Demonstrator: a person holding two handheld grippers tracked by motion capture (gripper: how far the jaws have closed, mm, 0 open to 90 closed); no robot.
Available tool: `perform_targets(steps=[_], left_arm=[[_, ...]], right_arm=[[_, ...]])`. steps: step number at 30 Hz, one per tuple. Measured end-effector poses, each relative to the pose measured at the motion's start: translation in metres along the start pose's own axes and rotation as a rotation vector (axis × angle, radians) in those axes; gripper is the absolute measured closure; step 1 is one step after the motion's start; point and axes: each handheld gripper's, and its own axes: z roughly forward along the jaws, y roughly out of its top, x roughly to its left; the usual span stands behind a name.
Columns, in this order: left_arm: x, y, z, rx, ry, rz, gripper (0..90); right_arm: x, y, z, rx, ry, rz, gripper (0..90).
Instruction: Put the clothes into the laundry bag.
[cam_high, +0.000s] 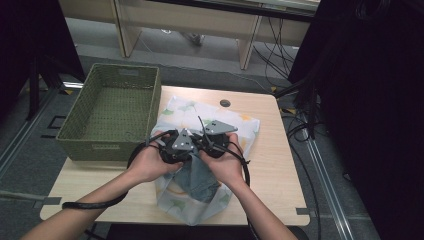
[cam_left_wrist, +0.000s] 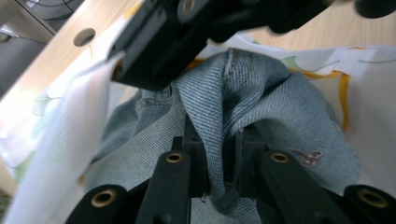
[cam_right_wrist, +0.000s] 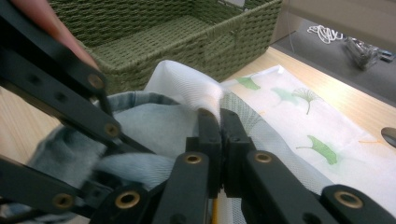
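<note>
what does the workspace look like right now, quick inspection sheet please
surface: light wood table, round hole near far edge
job's things: denim garment partly inside white mesh bag with leaf print
clutter: empty green woven basket at table's left
grippers: left gripper pinches a denim fold; right gripper shut on the bag's edge
cables: black cables trail from both grippers; more hang at right
surroundings: grey floor, desk legs beyond, dark curtain at right
</note>
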Motion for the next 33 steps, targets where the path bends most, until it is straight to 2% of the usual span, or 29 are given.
perform_targets(steps=[1, 3, 4, 5, 6, 7, 9, 10, 11, 12, 14, 15, 25, 33], left_arm=[[0.000, -0.002, 0.005, 0.000, 0.000, -0.006, 77.5], [0.000, -0.005, 0.012, 0.001, -0.001, -0.018, 76.8], [0.001, -0.007, 0.016, -0.002, -0.003, -0.027, 76.4], [0.001, -0.009, 0.020, -0.003, -0.001, -0.036, 76.0], [0.001, -0.010, 0.022, -0.002, 0.000, -0.037, 75.9], [0.001, -0.012, 0.026, 0.000, -0.003, -0.040, 75.7], [0.001, -0.014, 0.030, 0.002, -0.002, -0.046, 75.1], [0.001, -0.015, 0.033, 0.002, -0.005, -0.048, 74.5], [0.001, -0.016, 0.035, 0.001, -0.006, -0.047, 73.8], [0.001, -0.016, 0.036, 0.001, -0.006, -0.046, 73.0], [0.000, -0.017, 0.039, 0.002, -0.014, -0.043, 71.1], [0.000, -0.017, 0.039, 0.002, -0.017, -0.043, 69.9], [-0.005, -0.021, 0.034, -0.029, -0.020, -0.030, 54.1], [-0.007, -0.021, 0.022, -0.055, -0.011, -0.015, 42.2]], right_arm=[[0.000, -0.001, 0.000, 0.005, -0.007, 0.013, 90.0], [-0.002, -0.001, 0.001, 0.005, -0.003, 0.004, 90.0], [-0.001, -0.002, 0.000, 0.011, -0.011, 0.028, 90.0], [-0.004, -0.002, 0.001, 0.007, -0.011, 0.007, 90.0], [-0.004, -0.002, 0.000, 0.015, -0.012, 0.031, 90.0], [-0.005, -0.002, 0.000, 0.012, -0.012, 0.014, 90.0], [-0.007, -0.003, 0.001, 0.014, -0.014, 0.027, 90.0], [-0.008, -0.003, 0.001, 0.013, -0.018, 0.018, 90.0], [-0.008, -0.004, 0.001, 0.014, -0.019, 0.020, 90.0], [-0.007, -0.004, 0.000, 0.022, -0.022, 0.045, 90.0], [-0.008, -0.004, 0.001, 0.023, -0.024, 0.045, 90.0], [-0.009, -0.005, 0.001, 0.018, -0.021, 0.022, 90.0], [-0.011, -0.005, 0.002, 0.021, -0.025, 0.022, 89.9], [-0.011, -0.006, 0.002, 0.021, -0.028, 0.023, 90.0]])
